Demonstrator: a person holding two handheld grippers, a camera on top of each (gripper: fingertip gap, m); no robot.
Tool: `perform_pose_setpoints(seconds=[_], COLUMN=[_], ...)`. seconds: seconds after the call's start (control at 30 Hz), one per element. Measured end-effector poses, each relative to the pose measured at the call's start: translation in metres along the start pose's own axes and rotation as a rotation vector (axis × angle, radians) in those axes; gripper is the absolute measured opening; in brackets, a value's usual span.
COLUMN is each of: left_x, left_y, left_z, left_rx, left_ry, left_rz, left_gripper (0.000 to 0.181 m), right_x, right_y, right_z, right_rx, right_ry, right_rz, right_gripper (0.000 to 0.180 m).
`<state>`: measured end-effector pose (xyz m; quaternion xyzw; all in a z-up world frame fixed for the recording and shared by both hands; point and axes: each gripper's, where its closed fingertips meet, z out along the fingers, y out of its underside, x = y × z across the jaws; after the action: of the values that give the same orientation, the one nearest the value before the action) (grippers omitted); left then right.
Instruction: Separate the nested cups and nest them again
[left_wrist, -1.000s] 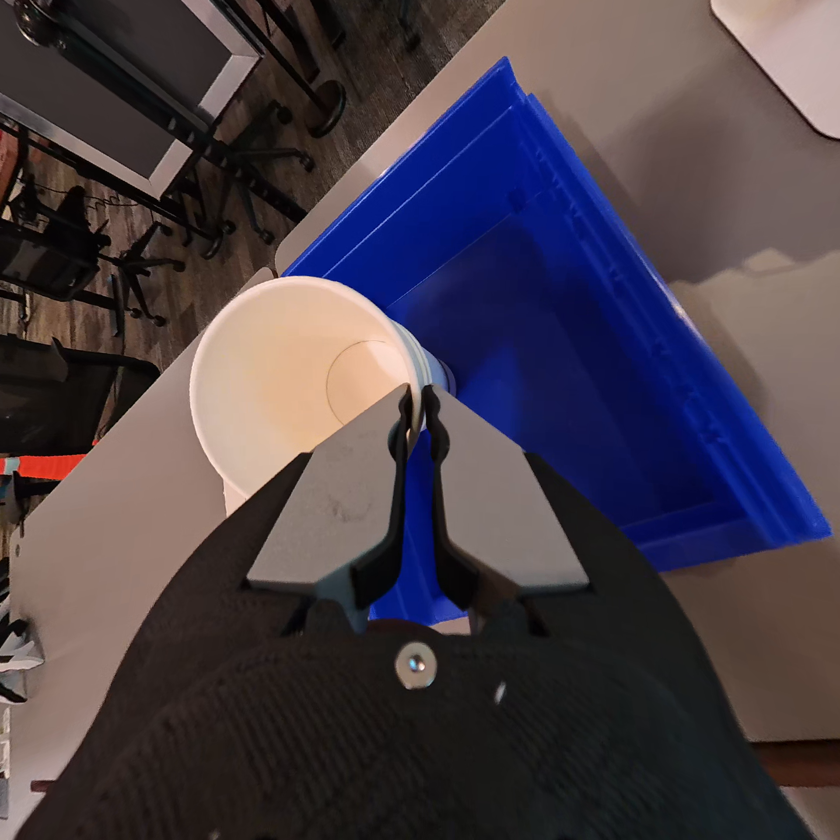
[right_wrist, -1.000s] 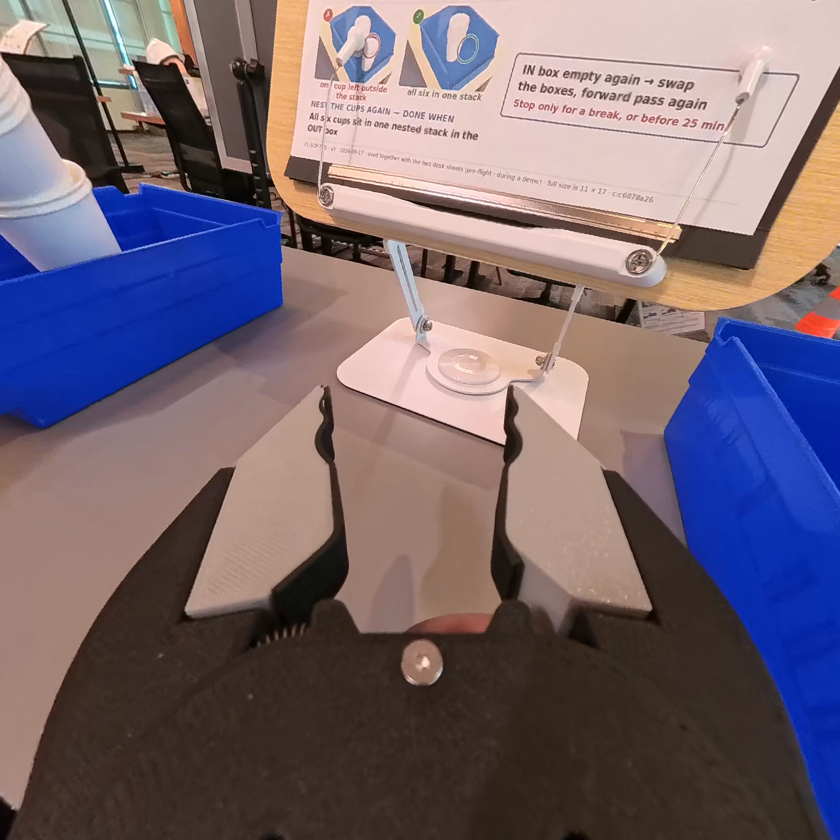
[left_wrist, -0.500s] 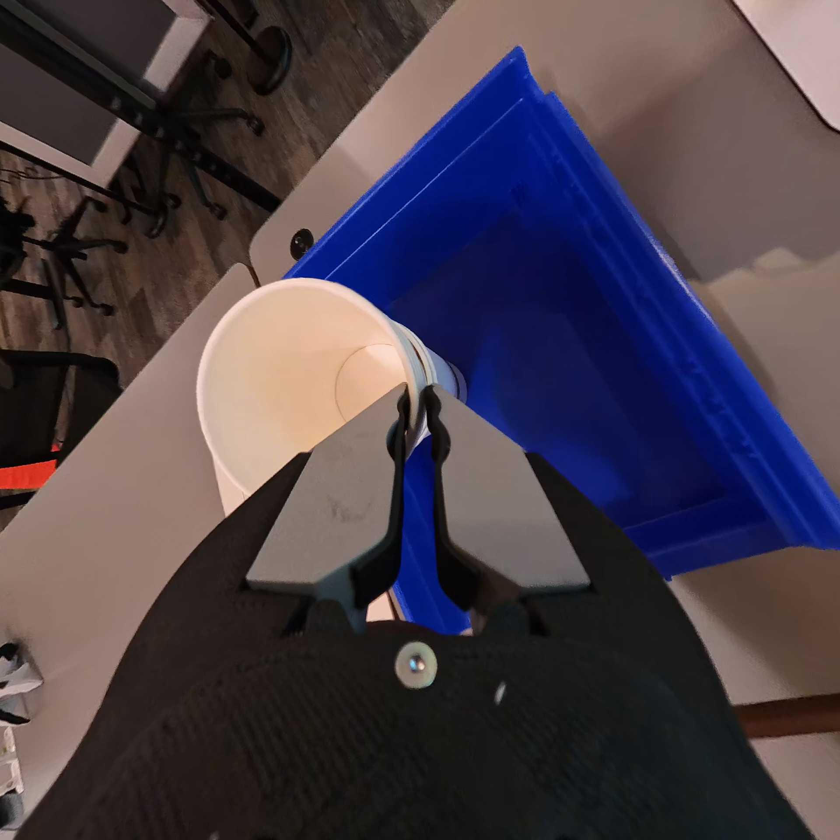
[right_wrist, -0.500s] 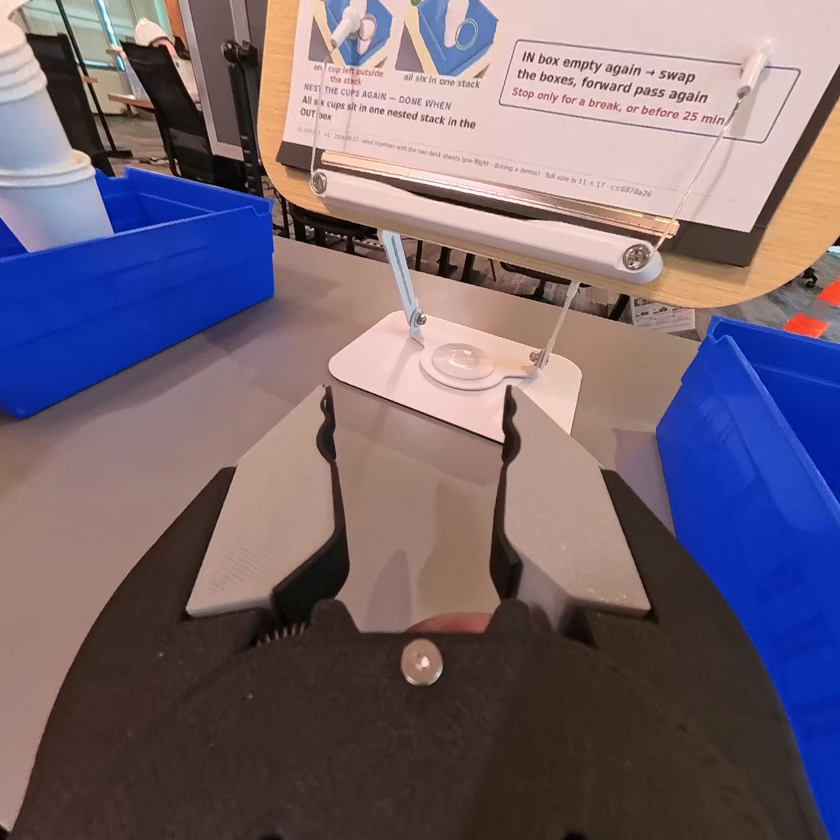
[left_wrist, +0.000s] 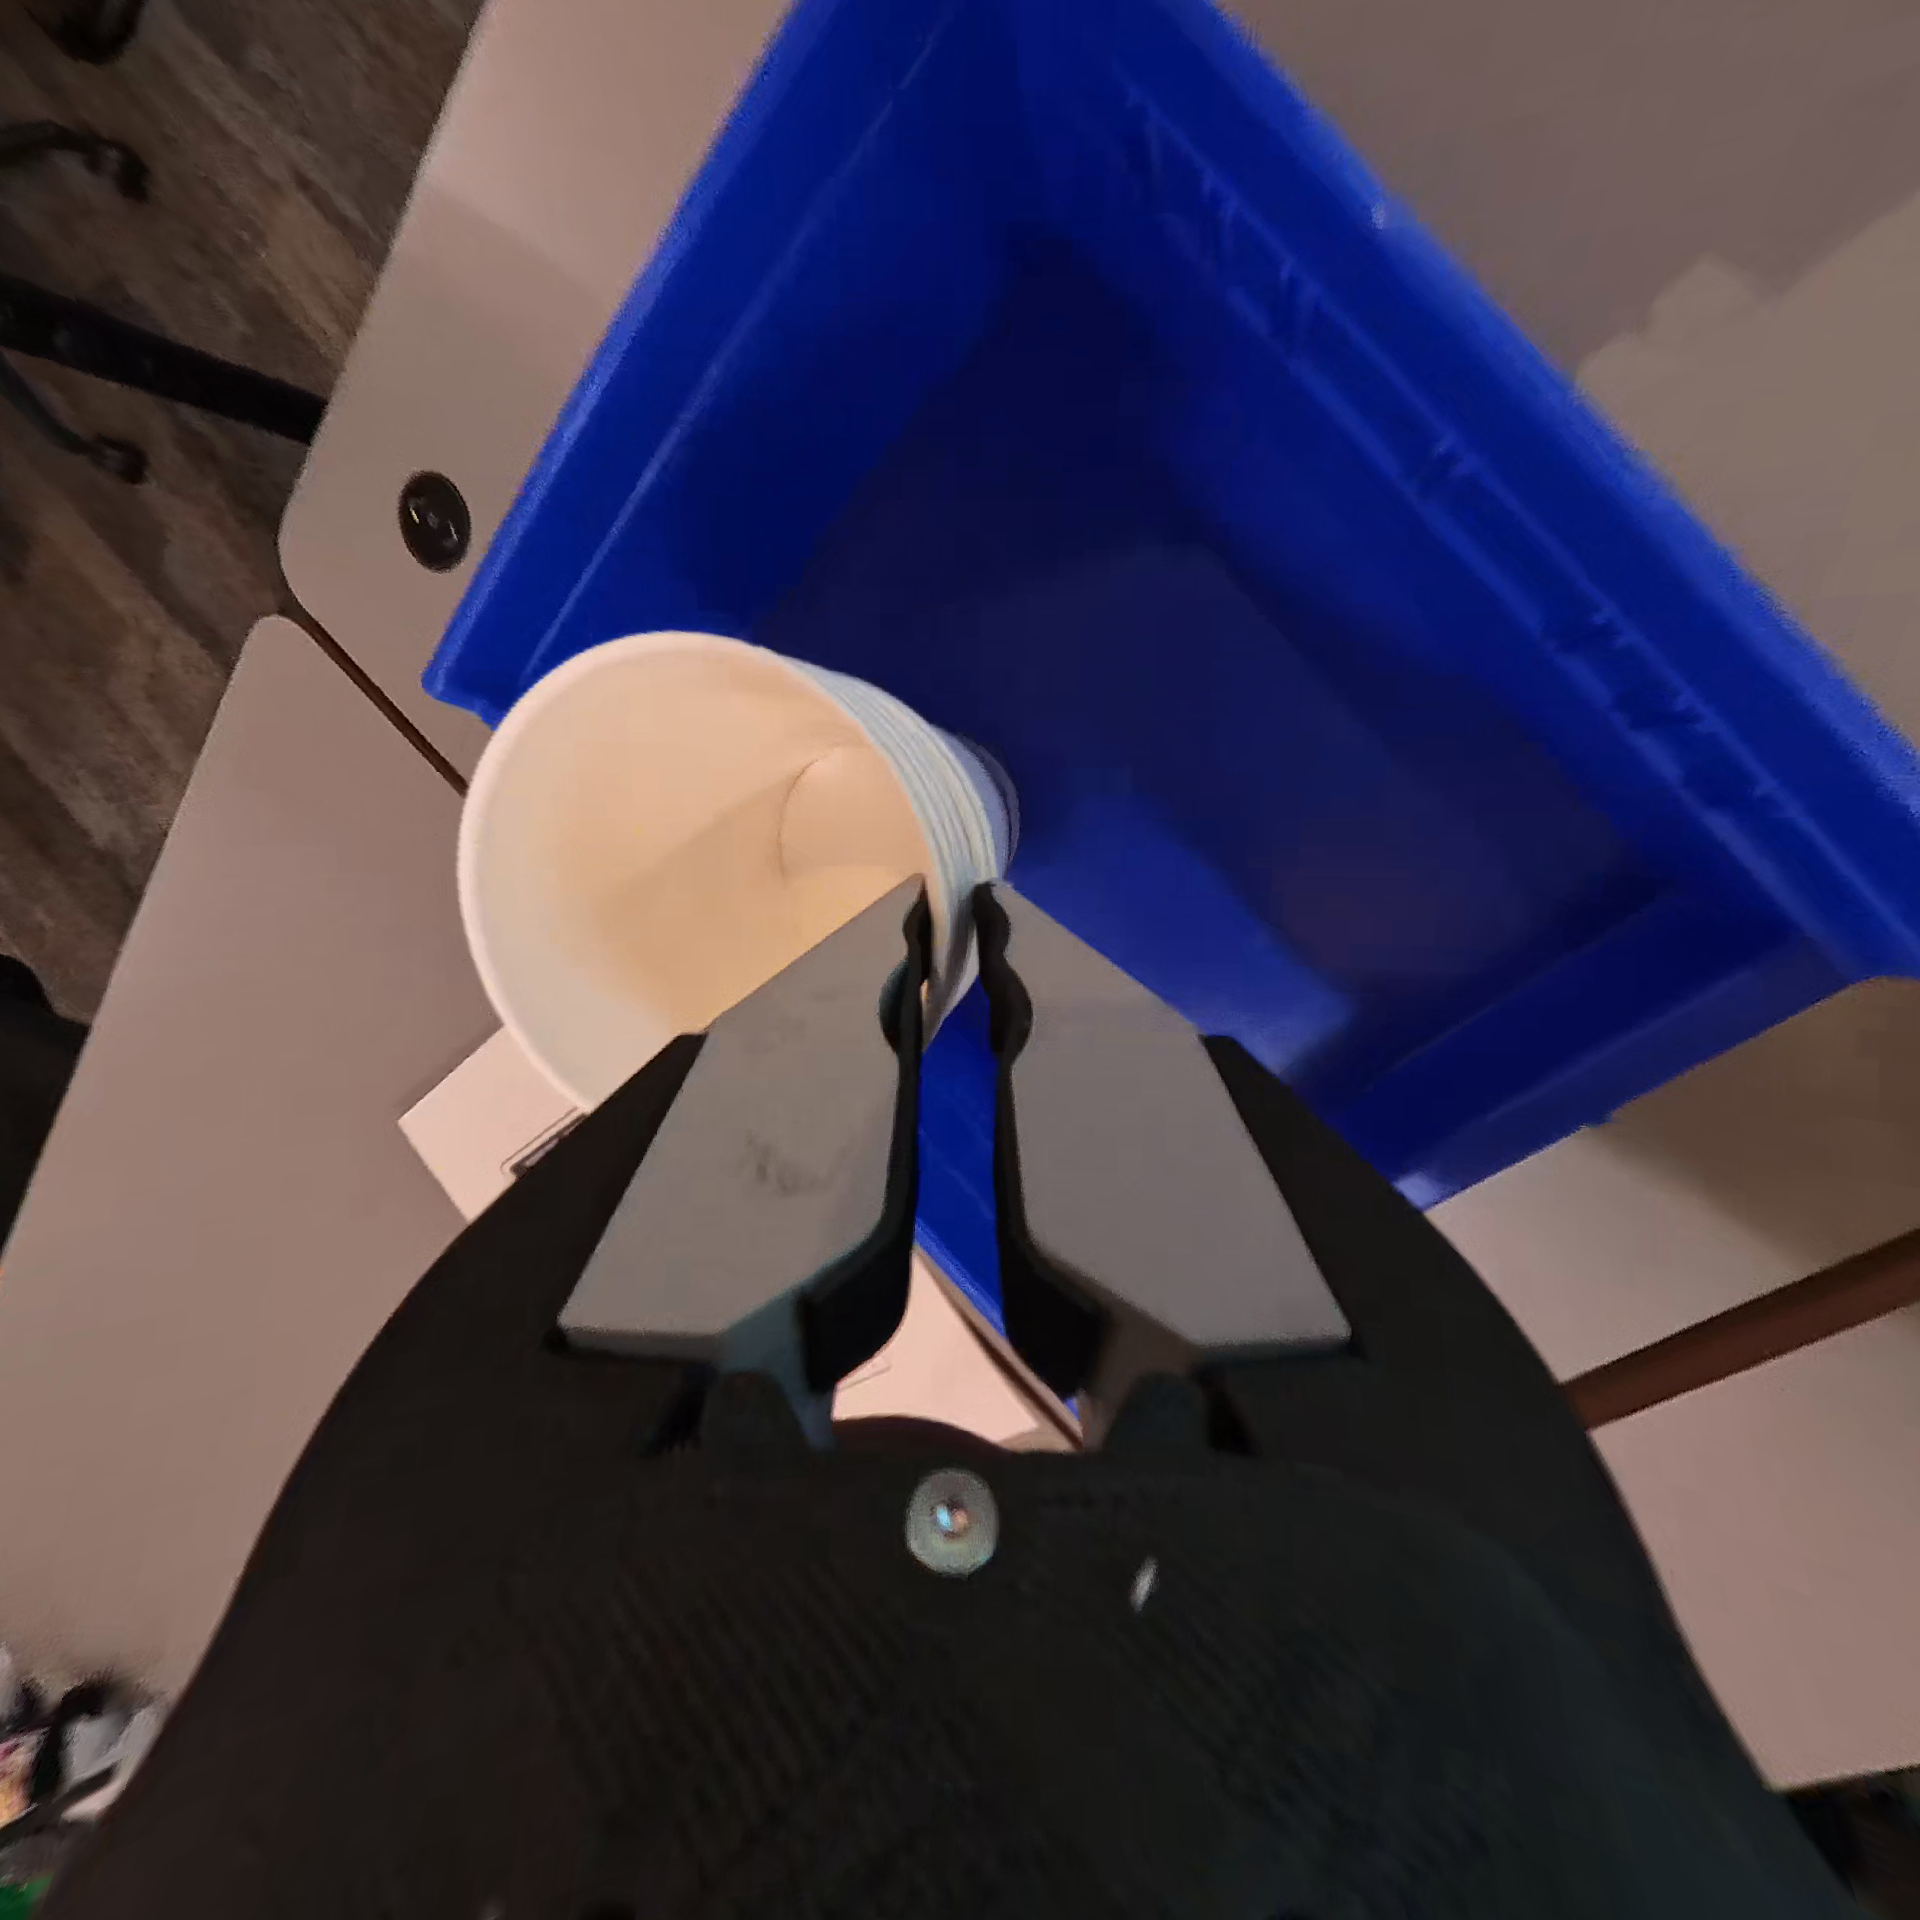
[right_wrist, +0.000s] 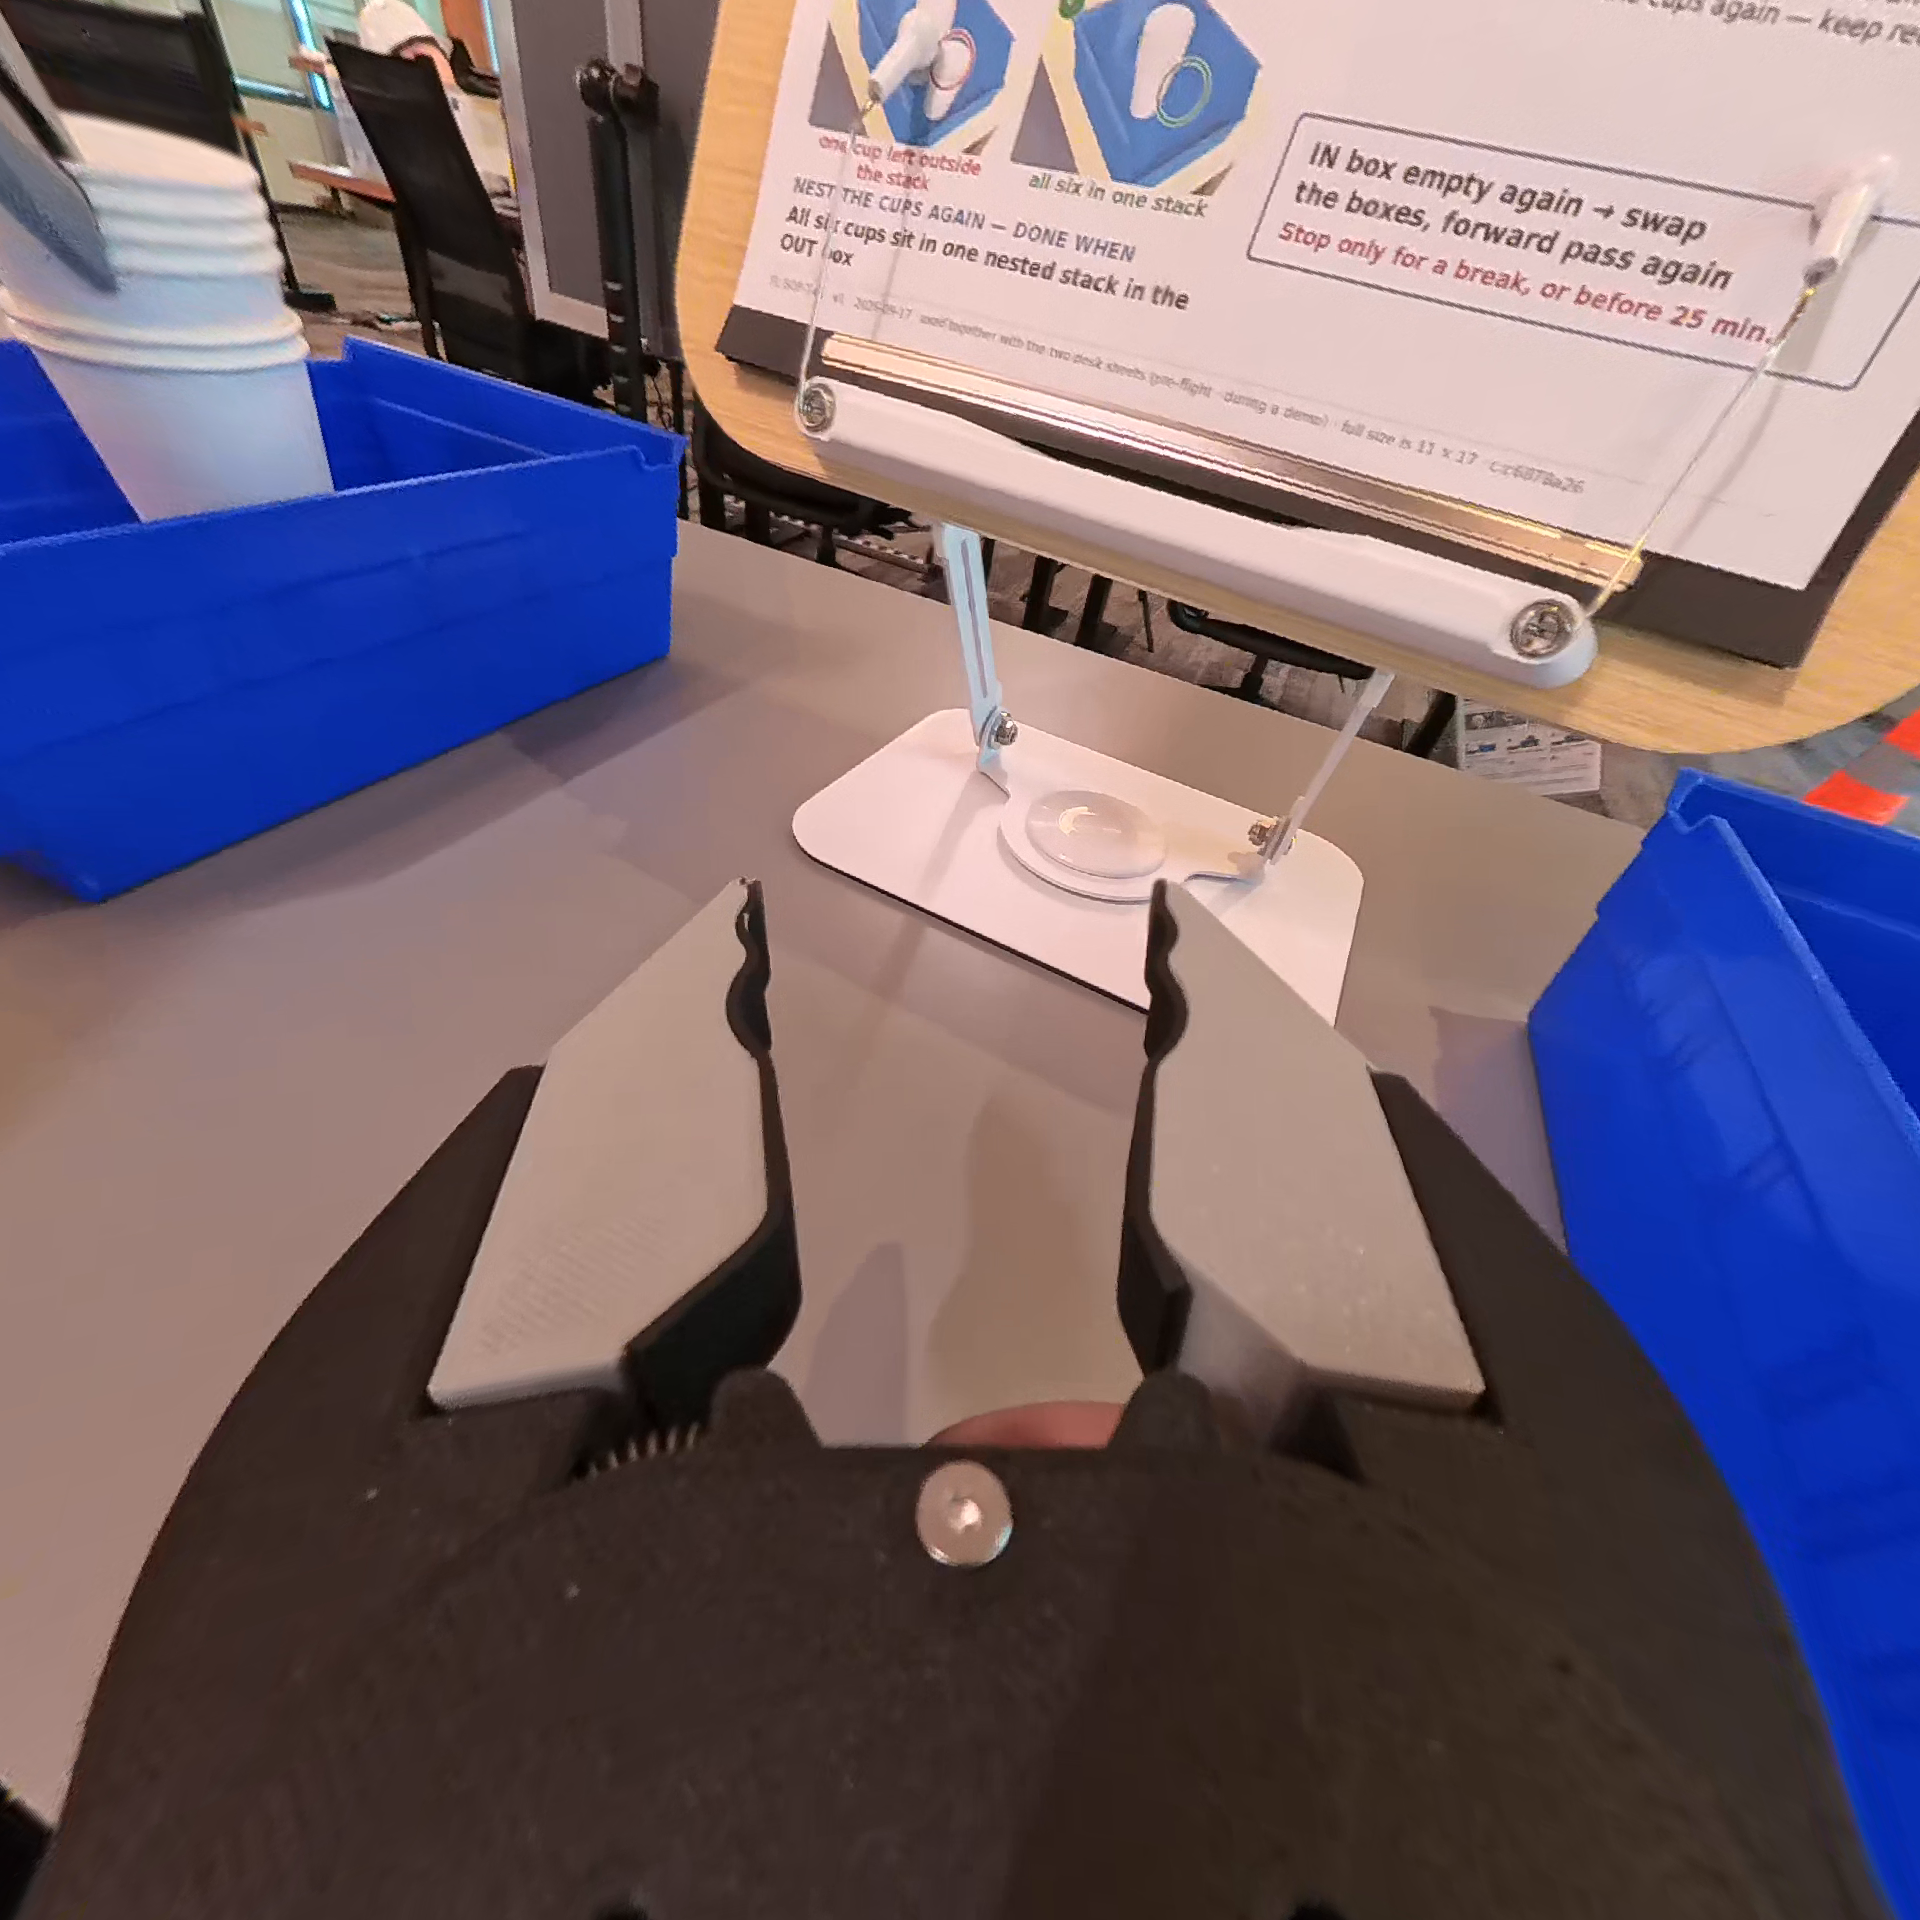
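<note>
My left gripper (left_wrist: 954, 899) is shut on the rim wall of a stack of nested white paper cups (left_wrist: 665, 831). It holds the stack above the near corner of a blue bin (left_wrist: 1195, 540). The top cup's open mouth faces me. In the right wrist view the same cup stack (right_wrist: 177, 343) stands at the far left over that blue bin (right_wrist: 343, 644), with the left gripper's finger at its rim. My right gripper (right_wrist: 954, 909) is open and empty, low over the grey table (right_wrist: 312, 1039).
A white stand (right_wrist: 1081, 883) holding an instruction board (right_wrist: 1299, 260) sits straight ahead of the right gripper. A second blue bin (right_wrist: 1745, 1091) is at the right. The table edge and floor (left_wrist: 156, 260) lie beyond the left bin. A white card (left_wrist: 478, 1132) lies under the cups. My right fingertips sit around 40 centimetres from my left ones.
The left gripper has shifted with the cup stack, which now sits nearer the bin's corner and looks more upright in the right view. The right gripper has drifted slightly forward, still open.
</note>
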<state>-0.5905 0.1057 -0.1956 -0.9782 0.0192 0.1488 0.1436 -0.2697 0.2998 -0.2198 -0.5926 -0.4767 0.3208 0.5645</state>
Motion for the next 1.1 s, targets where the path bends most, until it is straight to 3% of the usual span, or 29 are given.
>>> perform_pose_setpoints(seconds=[0.07,0.2,0.5,0.6,0.7,0.77,0.83,0.9,1.1], left_x=[0.003,0.008,0.005,0.011,0.006,0.002,0.015,0.023,0.019], left_y=[0.008,-0.009,-0.011,0.007,0.02,0.029,0.034,0.038,0.038], left_z=[0.012,0.014,0.015,0.023,0.03,0.036,0.044,0.056,0.061], left_rx=[-0.043,0.066,0.092,-0.018,-0.096,-0.148,-0.161,-0.166,-0.14], left_ry=[-0.015,0.003,-0.05,-0.009,-0.066,-0.106,-0.024,0.029,0.023], left_rz=[0.048,0.025,0.028,0.013,0.059,0.105,0.104,0.081,0.108], left_gripper=[0.006,0.005,0.008,0.069,0.087,0.084,0.047,0.028,0.012], right_x=[-0.002,-0.004,-0.005,-0.006,-0.008,-0.008,-0.007,-0.007,-0.01], right_y=[0.001,-0.001,-0.005,-0.006,-0.006,-0.006,-0.006,-0.007,-0.005], right_z=[0.0,-0.001,-0.003,-0.003,-0.003,-0.003,-0.004,-0.004,-0.003], right_rx=[-0.003,0.005,0.015,0.017,0.016,0.019,0.021,0.022,0.015], right_ry=[-0.003,-0.007,-0.014,-0.017,-0.02,-0.017,-0.016,-0.016,-0.022], right_rz=[-0.011,-0.014,-0.007,-0.01,-0.018,-0.02,-0.018,-0.015,-0.026], right_gripper=[0.071,0.071,0.07,0.07,0.07,0.07,0.069,0.069,0.069])
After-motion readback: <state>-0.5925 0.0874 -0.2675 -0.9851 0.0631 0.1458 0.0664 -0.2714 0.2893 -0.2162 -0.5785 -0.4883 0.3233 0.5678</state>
